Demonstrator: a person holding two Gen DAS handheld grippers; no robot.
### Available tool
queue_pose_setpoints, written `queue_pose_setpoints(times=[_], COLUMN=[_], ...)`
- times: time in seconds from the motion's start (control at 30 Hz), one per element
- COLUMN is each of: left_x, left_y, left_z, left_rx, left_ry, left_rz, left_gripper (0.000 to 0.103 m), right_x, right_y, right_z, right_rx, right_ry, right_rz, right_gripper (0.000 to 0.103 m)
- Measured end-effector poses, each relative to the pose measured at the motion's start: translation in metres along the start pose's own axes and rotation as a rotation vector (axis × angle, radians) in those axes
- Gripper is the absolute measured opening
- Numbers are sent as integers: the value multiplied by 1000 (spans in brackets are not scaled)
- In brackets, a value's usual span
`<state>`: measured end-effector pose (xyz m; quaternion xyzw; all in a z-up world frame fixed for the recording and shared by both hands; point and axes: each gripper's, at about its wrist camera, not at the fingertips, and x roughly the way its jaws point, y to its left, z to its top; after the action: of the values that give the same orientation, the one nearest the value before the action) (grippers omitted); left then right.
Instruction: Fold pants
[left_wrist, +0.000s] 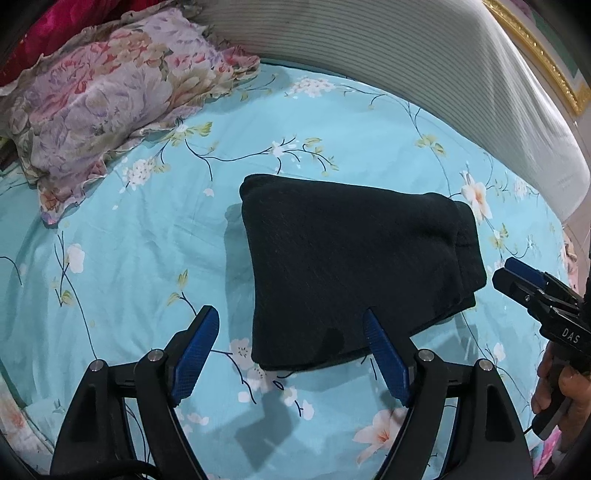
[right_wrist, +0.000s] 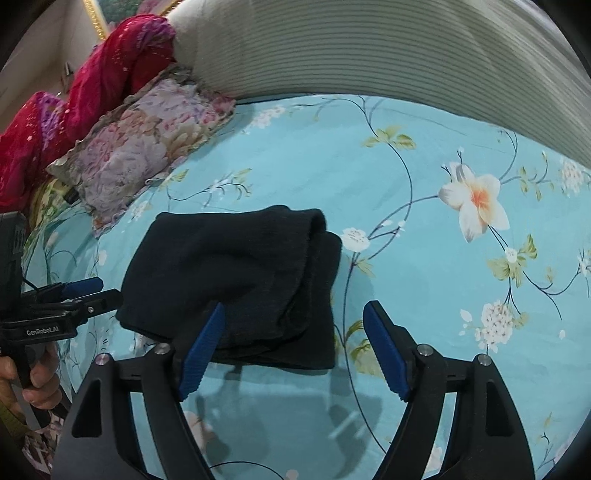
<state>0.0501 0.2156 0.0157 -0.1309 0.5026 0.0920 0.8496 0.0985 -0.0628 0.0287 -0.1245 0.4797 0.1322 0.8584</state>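
Note:
The black pants (left_wrist: 351, 258) lie folded into a compact, thick bundle on the light blue floral bedsheet (left_wrist: 129, 258). My left gripper (left_wrist: 289, 312) hangs above the bundle's near left corner, jaws wide and open, with nothing pinched between the blue pads. In the right wrist view the same pants (right_wrist: 229, 266) sit left of centre. My right gripper (right_wrist: 295, 305) hovers over their near right corner, also open and empty. Each gripper shows in the other's view: the right one (left_wrist: 517, 277) beside the bundle's right side, the left one (right_wrist: 92, 291) at its left side.
A floral pillow (left_wrist: 110, 103) lies at the back left, with red cloth (right_wrist: 92, 92) heaped behind it. A ribbed pale headboard (left_wrist: 406, 55) curves along the far edge of the bed. A person's hand (left_wrist: 554, 387) holds the right gripper's handle.

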Motion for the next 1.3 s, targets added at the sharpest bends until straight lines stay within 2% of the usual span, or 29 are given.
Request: queue_pose_setpoints(times=[0.27, 1.07, 1.3], left_x=[-13, -14, -7], left_y=[-2, -9, -14], left_z=[-10, -21, -23], left_rx=[-12, 18, 43], left_ry=[-29, -64, -50], left_rz=[17, 67, 80], left_gripper=[81, 82, 83], right_x=[-8, -6, -1], right_y=[20, 33, 31], right_z=[-7, -19, -24], right_rx=[-57, -121, -120], right_ry=[-32, -43, -43], right_rz=[-7, -53, -68], right_gripper=[87, 94, 96])
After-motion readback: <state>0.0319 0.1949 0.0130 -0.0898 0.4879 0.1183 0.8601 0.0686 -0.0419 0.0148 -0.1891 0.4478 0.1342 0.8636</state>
